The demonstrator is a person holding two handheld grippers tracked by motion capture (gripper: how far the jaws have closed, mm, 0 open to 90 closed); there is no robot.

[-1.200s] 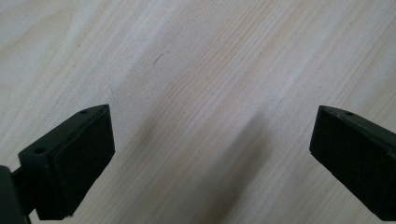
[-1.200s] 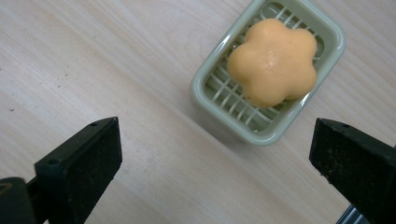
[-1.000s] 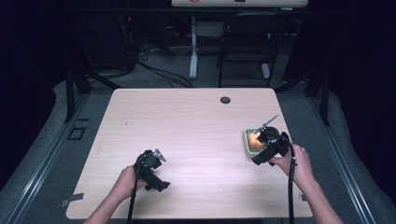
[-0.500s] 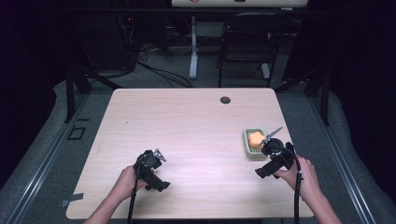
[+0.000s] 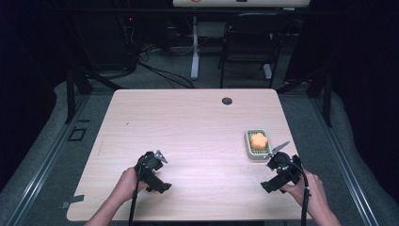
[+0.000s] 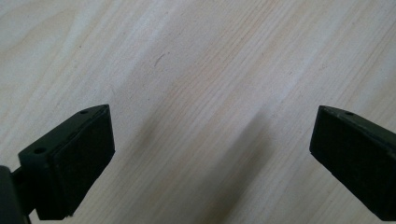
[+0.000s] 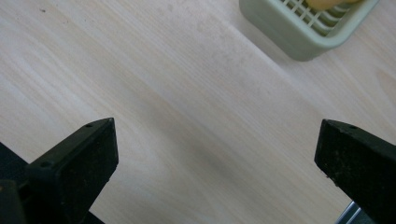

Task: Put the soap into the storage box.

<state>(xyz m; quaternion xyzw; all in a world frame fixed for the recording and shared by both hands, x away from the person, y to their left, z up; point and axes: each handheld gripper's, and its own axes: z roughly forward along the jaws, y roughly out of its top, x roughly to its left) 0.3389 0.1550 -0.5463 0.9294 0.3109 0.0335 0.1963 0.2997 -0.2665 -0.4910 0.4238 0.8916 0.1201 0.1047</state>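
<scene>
High view: your left gripper (image 5: 151, 172) sits low over the near-left part of the table (image 5: 188, 127), w/ your left hand (image 5: 126, 184) wrapped round its rear. Your right gripper (image 5: 281, 173) is at the near-right corner area, held by your right hand (image 5: 308, 190); its grey plate pokes up toward the tray. A cable trails back from each gripper along your forearms.

Pale green tray (image 5: 257, 143) rests on the table's right side, just beyond your right gripper but apart from it. An orange flower-shaped piece (image 5: 259, 140) lies inside it, on the slatted floor. A small dark round grommet (image 5: 227, 100) sits near the far edge, well apart from everything else.

Left gripper view: jaws spread wide, nothing btwn them, bare light wood grain below w/ a soft shadow across it.

Right gripper view: jaws also spread wide, nothing btwn them. Tray corner (image 7: 303, 32) shows at top right, beyond the jaws and not touching them; a sliver of the orange piece (image 7: 327, 3) peeks over the slats at the top edge. Wood under the jaws is bare.

Past the table: a chair (image 5: 249, 52) and loose cables on the floor, dim.
</scene>
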